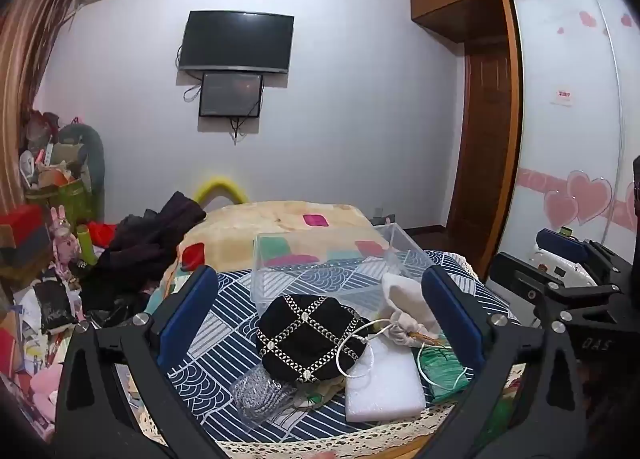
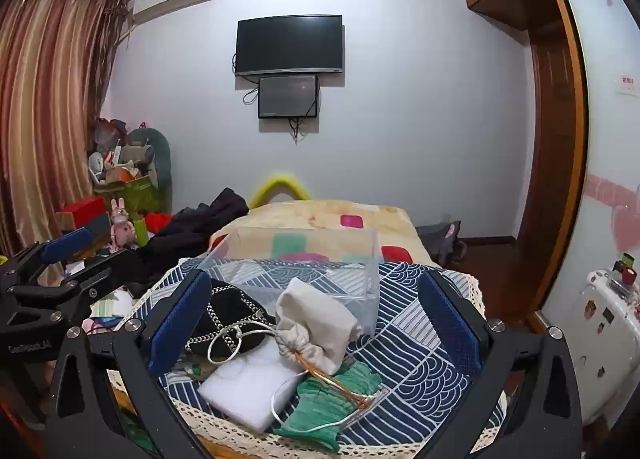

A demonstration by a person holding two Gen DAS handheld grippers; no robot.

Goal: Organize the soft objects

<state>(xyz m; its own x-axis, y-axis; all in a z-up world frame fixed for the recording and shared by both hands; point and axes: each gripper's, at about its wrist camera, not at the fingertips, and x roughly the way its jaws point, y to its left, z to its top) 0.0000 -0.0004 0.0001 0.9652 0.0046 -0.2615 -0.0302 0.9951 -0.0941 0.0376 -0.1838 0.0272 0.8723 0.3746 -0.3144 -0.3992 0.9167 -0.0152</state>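
On the blue patterned cloth lies a pile of soft things: a black velvet pouch with a gold lattice, a cream drawstring bag, a white foam pad, a green mesh pouch and a silvery mesh bag. A clear plastic box stands just behind them. My left gripper is open above the pile, empty. My right gripper is open around the cream bag, not touching it.
The bed with a beige blanket runs away from me toward the wall. Dark clothes and clutter pile up at the left. A wardrobe and door stand at the right. The other gripper shows at the edge of each view.
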